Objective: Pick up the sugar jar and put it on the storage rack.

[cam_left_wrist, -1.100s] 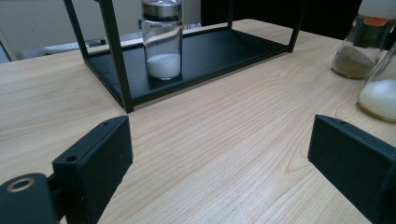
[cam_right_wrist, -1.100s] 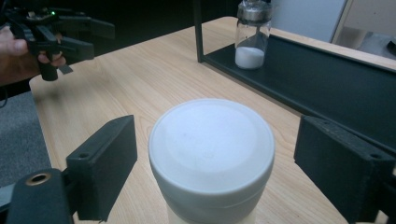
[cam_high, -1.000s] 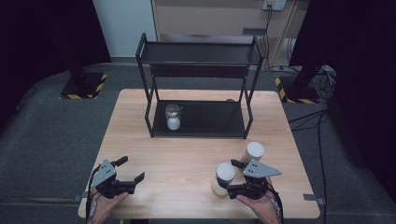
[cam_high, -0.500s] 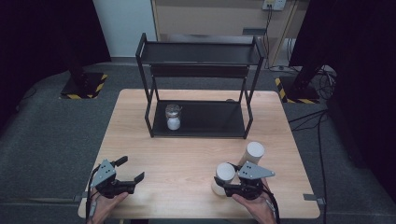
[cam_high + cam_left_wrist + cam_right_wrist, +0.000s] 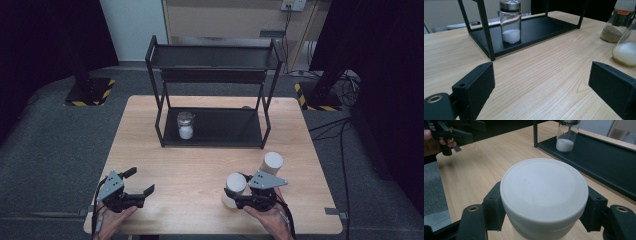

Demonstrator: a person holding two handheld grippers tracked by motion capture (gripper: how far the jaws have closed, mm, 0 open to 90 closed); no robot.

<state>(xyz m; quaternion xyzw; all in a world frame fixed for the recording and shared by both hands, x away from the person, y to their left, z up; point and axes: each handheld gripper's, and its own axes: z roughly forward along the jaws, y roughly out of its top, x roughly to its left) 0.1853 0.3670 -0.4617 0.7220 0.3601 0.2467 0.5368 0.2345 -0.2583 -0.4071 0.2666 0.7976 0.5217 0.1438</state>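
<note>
Right tool (image 5: 234, 196) is clamped on the white-lidded jar (image 5: 235, 184), its jaws having just closed, one pad pressed on each side below the lid; the jar is held upright at the table (image 5: 200, 165) front, about 5 o'clock. A second white-lidded jar (image 5: 272, 162) is seen just beside it at 1 o'clock. Left tool (image 5: 142, 182) is held open on nothing at 7 o'clock, well apart. A glass jar (image 5: 185, 125) of white powder is stood on the black rack's (image 5: 215, 127) lower shelf, toward 12 o'clock.
</note>
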